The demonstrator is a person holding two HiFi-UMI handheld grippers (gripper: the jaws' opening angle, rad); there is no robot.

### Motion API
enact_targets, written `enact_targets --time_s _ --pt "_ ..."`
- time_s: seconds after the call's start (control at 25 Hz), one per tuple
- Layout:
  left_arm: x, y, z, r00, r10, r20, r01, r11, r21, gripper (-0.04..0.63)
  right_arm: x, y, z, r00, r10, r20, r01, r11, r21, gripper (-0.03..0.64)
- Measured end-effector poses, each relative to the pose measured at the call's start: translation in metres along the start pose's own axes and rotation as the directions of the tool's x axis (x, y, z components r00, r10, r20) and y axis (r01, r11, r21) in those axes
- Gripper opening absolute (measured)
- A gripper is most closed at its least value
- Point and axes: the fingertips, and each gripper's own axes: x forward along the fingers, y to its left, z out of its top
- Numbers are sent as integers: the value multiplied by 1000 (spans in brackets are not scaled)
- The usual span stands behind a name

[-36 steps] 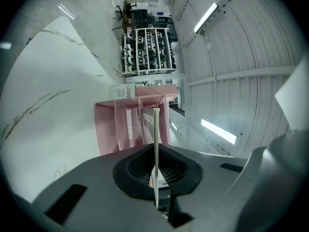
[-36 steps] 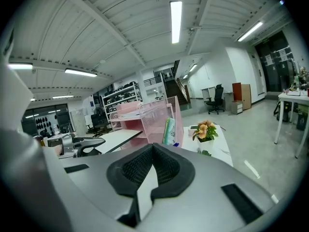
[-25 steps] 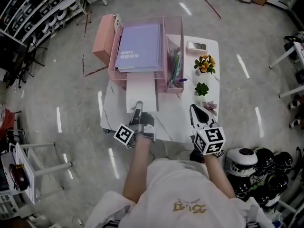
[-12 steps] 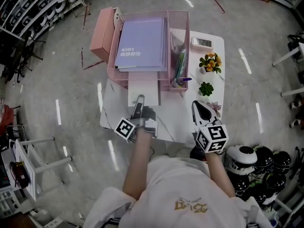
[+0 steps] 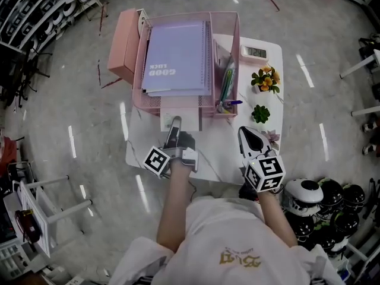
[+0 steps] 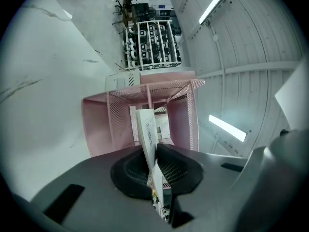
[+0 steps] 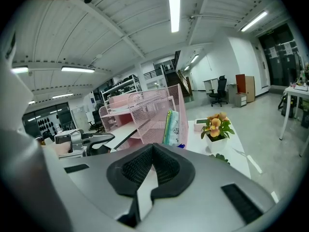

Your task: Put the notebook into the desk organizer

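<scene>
A pale notebook (image 5: 181, 116) lies flat on the white table (image 5: 219, 159), its far end inside the lower tray of the pink mesh desk organizer (image 5: 138, 76). My left gripper (image 5: 173, 128) grips the notebook's near edge. In the left gripper view the notebook (image 6: 147, 127) stands edge-on between the pads, pointing into the organizer (image 6: 116, 120). The jaws of the left gripper (image 6: 153, 153) are starting to open, with the pads still on the notebook. My right gripper (image 5: 248, 136) hovers over the table's right front, shut with nothing in it; its tips meet (image 7: 152, 153).
A purple notebook (image 5: 177, 55) fills the organizer's top tray; pens and green items (image 5: 227, 82) stand in its right compartment. A pink box (image 5: 122, 43) sits left of it. A small clock (image 5: 255, 52) and potted plants (image 5: 264, 79) line the table's right side. Helmets (image 5: 309, 198) lie on the floor.
The left gripper has pushed the pale notebook forward, so much less of it shows in front of the organizer. The right gripper has hardly moved.
</scene>
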Motion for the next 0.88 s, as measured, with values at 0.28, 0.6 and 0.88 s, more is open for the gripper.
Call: enact_targets --time_s 0.28,0.6,0.88 --pt "11 3 7 1000 5 -30 -5 1000 -2 73 16 1 4 1000 12 -12 -12 1000 4 9" --pt "18 7 9 999 18 -28 -18 1000 3 104 26 2 7 999 26 -22 -26 1000 0 9" --pt "26 8 11 999 16 -34 -15 1000 21 119 24 0 8 1000 21 -11 -21 1000 4 9"
